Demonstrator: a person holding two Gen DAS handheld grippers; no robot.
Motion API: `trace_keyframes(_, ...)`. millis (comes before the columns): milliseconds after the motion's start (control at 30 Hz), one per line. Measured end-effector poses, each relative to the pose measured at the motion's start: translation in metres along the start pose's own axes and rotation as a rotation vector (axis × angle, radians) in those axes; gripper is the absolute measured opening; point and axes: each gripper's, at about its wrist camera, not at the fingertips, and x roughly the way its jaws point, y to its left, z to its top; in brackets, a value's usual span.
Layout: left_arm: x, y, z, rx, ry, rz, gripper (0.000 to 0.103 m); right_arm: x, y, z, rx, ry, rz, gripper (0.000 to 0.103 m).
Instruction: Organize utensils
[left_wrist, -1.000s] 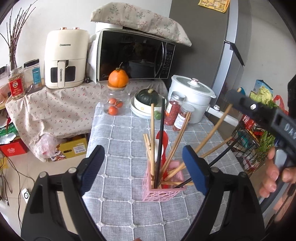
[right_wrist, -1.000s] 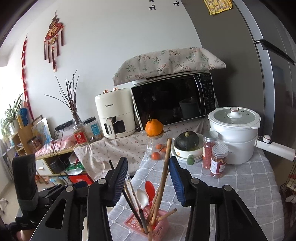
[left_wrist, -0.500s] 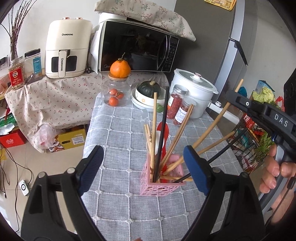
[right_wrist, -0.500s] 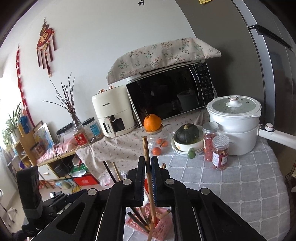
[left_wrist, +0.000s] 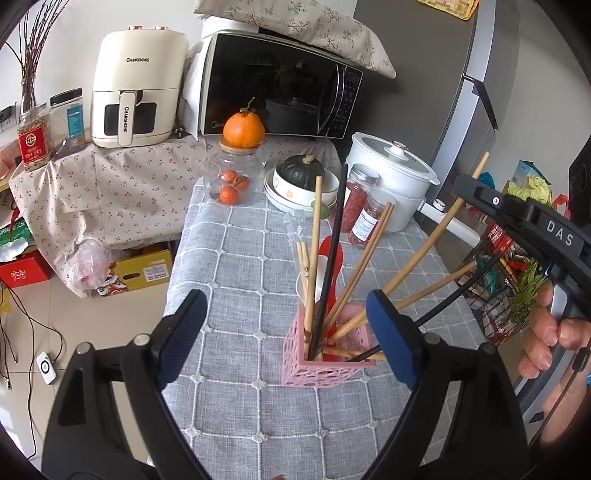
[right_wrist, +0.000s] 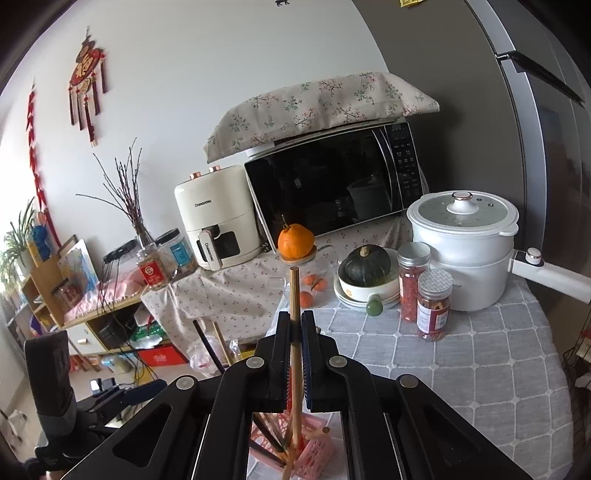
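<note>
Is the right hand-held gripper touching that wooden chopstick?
Touching. In the right wrist view, the right hand-held gripper has both blue pads pressed shut against the wooden chopstick.

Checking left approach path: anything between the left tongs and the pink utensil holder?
Nothing: in the left wrist view only bare grey tablecloth lies between the open left tongs and the pink utensil holder.

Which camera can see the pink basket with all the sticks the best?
The left wrist view: the whole pink basket shows on the table, chopsticks sticking up. In the right wrist view, only its corner peeks out below the shut jaws.
</note>
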Motion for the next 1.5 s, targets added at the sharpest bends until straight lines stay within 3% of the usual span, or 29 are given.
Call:
trace_keyframes(300, 0.001, 0.002, 0.002, -0.014, 0.000, -0.004, 0.088, -0.011, 0.012, 0.009, -0.015, -0.097, 0.004, 0.005)
trace_keyframes(833, 0.000, 0.006, 0.003, -0.026, -0.003, -0.004, 0.088, -0.001, 0.020, 0.009, -0.019, -0.138, 0.012, 0.005)
trace_keyframes(1133, 0.000, 0.005, 0.002, -0.028, 0.000, 0.006, 0.088, 0.025, 0.014, -0.005, -0.006, -0.017, 0.021, 0.008)
trace_keyframes(1200, 0.000, 0.006, 0.002, -0.032, 0.004, 0.015, 0.088, 0.021, 0.010, -0.004, 0.014, -0.020, 0.025, 0.017)
trace_keyframes(1267, 0.000, 0.006, 0.002, -0.032, 0.010, 0.035, 0.090, 0.011, 0.006, 0.000, 0.029, -0.040, 0.022, 0.040)
trace_keyframes(1367, -0.002, 0.005, 0.000, -0.034, 0.016, 0.059, 0.099, -0.008, 0.001, 0.006, 0.043, -0.073, 0.000, 0.061)
trace_keyframes(1500, -0.010, -0.002, -0.003, -0.013, 0.023, 0.107, 0.102, -0.039, -0.002, 0.011, 0.023, -0.103, -0.086, 0.082)
